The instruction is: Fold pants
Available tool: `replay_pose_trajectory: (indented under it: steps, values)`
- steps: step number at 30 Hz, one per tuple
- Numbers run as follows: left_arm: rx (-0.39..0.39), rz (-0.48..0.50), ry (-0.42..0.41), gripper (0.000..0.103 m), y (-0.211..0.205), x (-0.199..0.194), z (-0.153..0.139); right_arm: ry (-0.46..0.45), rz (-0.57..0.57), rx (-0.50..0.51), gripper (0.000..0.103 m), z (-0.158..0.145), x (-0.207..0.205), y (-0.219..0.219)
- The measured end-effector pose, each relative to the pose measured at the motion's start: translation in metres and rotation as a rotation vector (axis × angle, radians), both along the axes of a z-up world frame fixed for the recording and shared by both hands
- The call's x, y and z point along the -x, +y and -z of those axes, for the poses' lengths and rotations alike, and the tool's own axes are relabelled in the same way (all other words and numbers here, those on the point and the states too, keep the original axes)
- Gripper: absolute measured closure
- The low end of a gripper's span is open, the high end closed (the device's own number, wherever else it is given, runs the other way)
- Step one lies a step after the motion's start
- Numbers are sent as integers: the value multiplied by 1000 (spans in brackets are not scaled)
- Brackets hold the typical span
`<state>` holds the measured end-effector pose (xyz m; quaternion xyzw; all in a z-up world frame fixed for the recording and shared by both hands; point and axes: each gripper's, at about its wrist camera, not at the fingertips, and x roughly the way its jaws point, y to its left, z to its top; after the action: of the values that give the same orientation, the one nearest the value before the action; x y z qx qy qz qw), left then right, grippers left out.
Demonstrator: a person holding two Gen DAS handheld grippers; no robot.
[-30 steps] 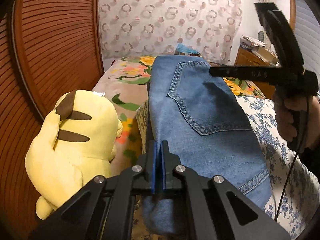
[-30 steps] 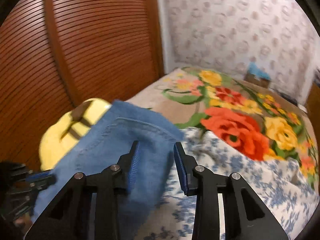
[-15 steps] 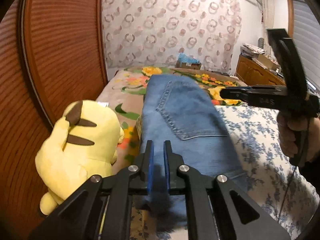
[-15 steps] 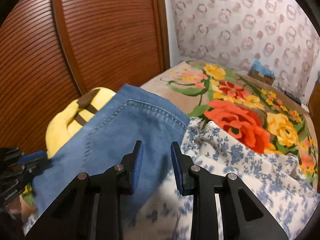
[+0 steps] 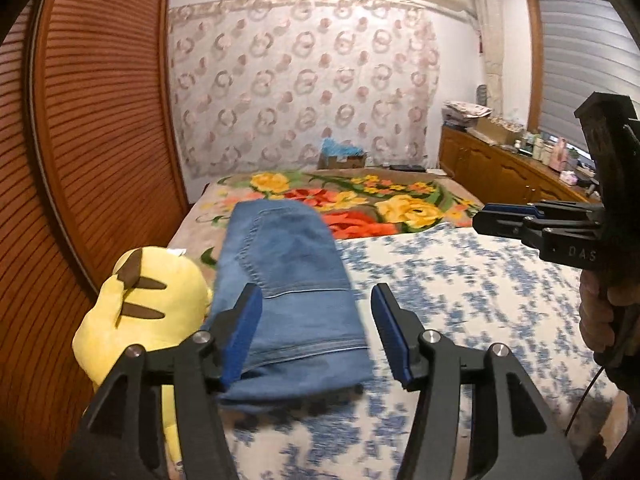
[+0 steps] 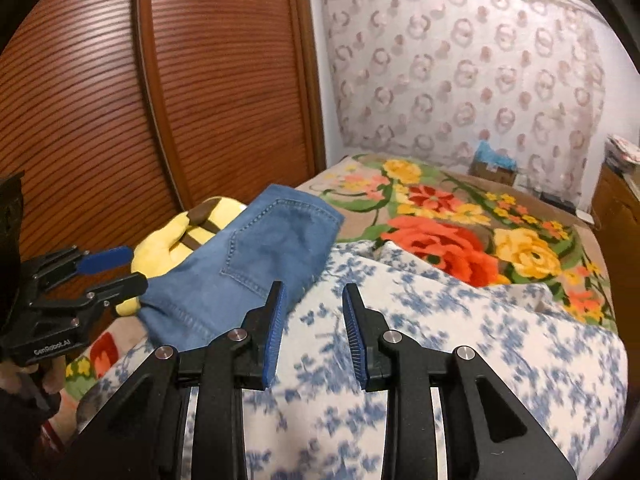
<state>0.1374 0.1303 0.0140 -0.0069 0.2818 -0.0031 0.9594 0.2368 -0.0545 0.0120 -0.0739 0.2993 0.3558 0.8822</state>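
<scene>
Lying folded into a long blue rectangle, the jeans [image 5: 288, 280] rest on the bed, partly on the white-and-blue floral quilt [image 5: 460, 280] and partly on the flowered blanket [image 5: 404, 208], with a yellow plush toy [image 5: 148, 304] touching their left edge. The left gripper [image 5: 316, 332] has just been opening; its jaws stand spread above the near end of the denim, pressing nothing. The right gripper [image 6: 314, 332] hangs over the quilt just beside the jeans, jaws parted and empty.
</scene>
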Motion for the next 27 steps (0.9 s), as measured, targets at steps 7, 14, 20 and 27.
replay_pose_trajectory:
  steps: [7, 14, 20, 27]
  values:
    - [-15, 34, -10, 46, -34, 13, -12, -28, 67, -41, 67, -12, 29, -47]
    - [-21, 41, -31, 46, -70, 28, -19, -76, 170, -30, 46, -15, 56, -90]
    - [-1, 55, -37, 46, -98, 37, -19, -87, 245, -36, 38, -12, 80, -128]
    - [26, 88, -37, 46, -126, 46, -23, -133, 351, -39, 31, -23, 110, -169]
